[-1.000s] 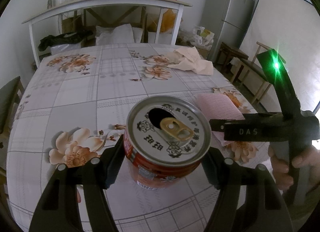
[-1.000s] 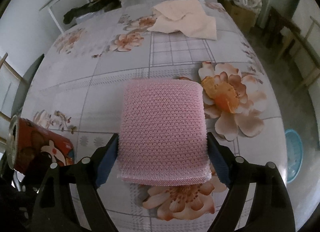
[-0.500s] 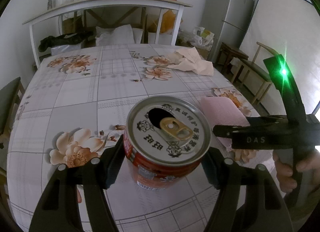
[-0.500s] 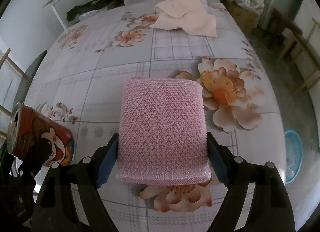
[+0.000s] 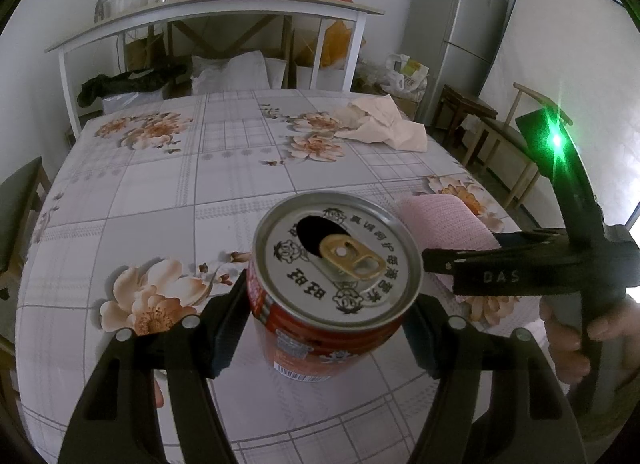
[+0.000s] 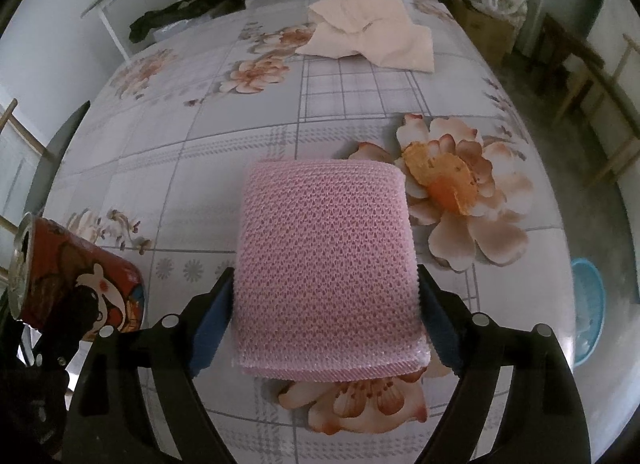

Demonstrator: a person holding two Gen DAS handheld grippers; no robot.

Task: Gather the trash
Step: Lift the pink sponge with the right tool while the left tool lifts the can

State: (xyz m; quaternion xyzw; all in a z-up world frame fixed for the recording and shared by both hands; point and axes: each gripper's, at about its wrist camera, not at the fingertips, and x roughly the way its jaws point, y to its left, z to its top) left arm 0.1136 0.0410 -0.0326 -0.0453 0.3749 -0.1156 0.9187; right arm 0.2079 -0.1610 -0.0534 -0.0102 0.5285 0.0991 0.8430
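can: glossy metal | pad: pink foam mesh | tablecloth: smooth

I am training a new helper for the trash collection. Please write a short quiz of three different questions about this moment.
1. True or false: the red can between the left gripper fingers is unopened.
2. What does the right gripper hold? A) cream cloth B) pink foam net C) orange peel
3. Fill in: the orange peel lies on the ___.

Key: 1 false; 2 B, pink foam net; 3 table.

Can partly behind left gripper
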